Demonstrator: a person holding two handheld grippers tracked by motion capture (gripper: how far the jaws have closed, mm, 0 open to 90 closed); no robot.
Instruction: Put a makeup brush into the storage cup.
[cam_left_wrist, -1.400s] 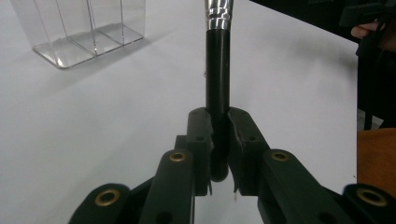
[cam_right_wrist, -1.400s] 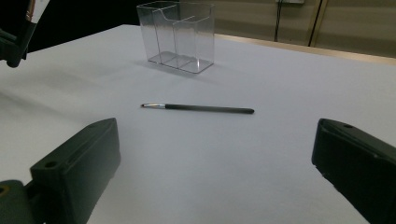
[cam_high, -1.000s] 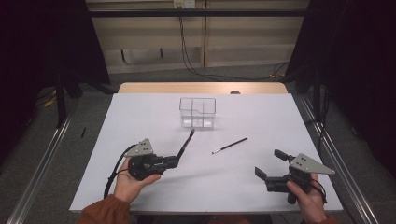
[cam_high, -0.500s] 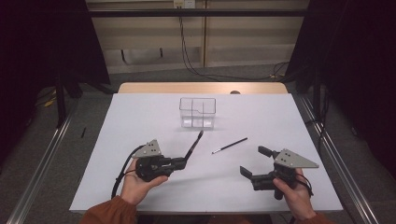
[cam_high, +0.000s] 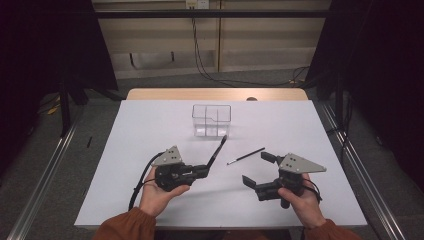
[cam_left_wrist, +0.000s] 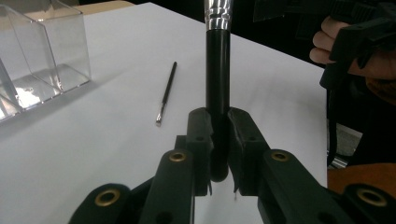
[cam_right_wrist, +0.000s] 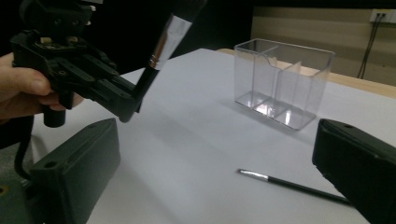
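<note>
My left gripper (cam_high: 204, 170) is shut on the lower handle of a black makeup brush (cam_high: 217, 149), which slants up and away toward the clear organizer (cam_high: 211, 120). In the left gripper view both pads (cam_left_wrist: 201, 130) press on the brush handle (cam_left_wrist: 218, 70), and a silver ferrule shows at the top. A thin black brush (cam_high: 246, 156) lies flat on the white sheet between the two grippers. My right gripper (cam_high: 260, 169) stands open just right of it, nothing between its jaws. In the right gripper view the thin brush (cam_right_wrist: 294, 184) lies ahead of the wide jaws, with the organizer (cam_right_wrist: 285, 84) beyond.
The white sheet (cam_high: 150, 125) covers the table, and a wooden strip (cam_high: 215, 94) shows at the far edge. Metal rails (cam_high: 350, 150) run along both sides. Dark curtains and floor cables lie behind the table.
The right gripper has moved left toward the thin brush, still open. The left gripper has shifted a little right with the makeup brush held in it.
</note>
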